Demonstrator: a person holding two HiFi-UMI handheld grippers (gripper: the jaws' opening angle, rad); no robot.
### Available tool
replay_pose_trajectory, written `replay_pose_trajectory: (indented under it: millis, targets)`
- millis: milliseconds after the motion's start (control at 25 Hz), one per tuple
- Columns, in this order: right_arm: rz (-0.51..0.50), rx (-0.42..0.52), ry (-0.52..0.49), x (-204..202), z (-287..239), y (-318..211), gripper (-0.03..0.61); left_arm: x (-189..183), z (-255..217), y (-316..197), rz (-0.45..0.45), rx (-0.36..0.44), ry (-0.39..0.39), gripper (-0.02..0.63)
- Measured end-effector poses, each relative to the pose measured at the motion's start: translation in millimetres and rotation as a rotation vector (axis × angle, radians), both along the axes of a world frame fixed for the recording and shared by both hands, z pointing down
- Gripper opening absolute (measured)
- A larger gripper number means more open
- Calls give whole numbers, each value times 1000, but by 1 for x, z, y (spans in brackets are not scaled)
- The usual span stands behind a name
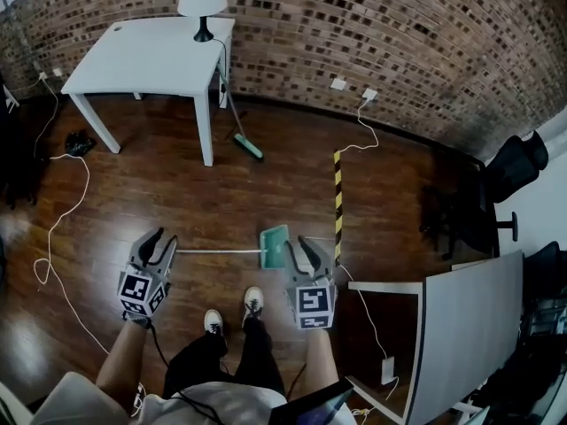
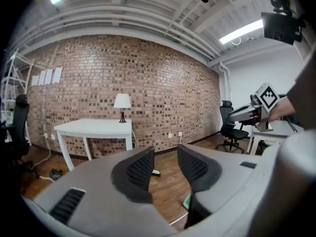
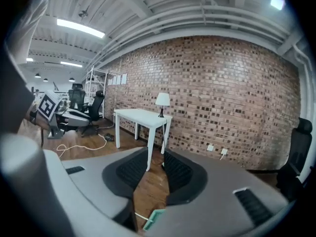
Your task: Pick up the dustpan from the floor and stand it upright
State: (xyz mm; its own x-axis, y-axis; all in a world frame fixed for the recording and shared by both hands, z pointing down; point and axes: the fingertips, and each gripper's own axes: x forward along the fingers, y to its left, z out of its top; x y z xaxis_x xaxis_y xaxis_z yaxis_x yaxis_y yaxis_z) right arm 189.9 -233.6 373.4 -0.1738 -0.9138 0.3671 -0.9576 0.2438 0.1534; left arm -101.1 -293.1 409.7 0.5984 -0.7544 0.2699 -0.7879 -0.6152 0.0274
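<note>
Nearest, just ahead of the person's shoes, both tongs hang low over the floor. The left tongs stand partly open with nothing between them, and the right tongs are likewise parted and empty. The dustpan lies flat on the floor between them, its long axis running left to right. The thin handle ends just beside the left tongs, and the green pan lies just beside the right tongs, so the right hand looks nearer the bulk. Each gripper view catches only a green sliver under its jaws, and I cannot tell which face of the pan is up. Farther off, a broom leans by the white table at the brick wall.
</note>
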Motion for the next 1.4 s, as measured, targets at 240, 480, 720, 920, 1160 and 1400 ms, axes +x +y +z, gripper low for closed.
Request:
replay_pose_trajectory:
  millis: [240,480,720,920,1160,1400]
  targets:
    - [-9,-149,10,33,114,-19,135,-27,128,-12,-55,-87,-163,161]
    - [21,-280,25,62,259,-23,135,-74,301,-12,-158,-273,-185,161]
    - [43,-356,65,86,417,-25,135,-85,523,12,-130,-515,-189,175]
    - [102,-417,67,114,549,-29,136,-74,692,34,-47,-671,-264,175]
    - [222,-504,-12,149,664,-21,136,-87,810,28,-280,-769,56,235]
    - [213,-537,-29,166,706,-13,150,-91,834,-19,-392,-744,390,293]
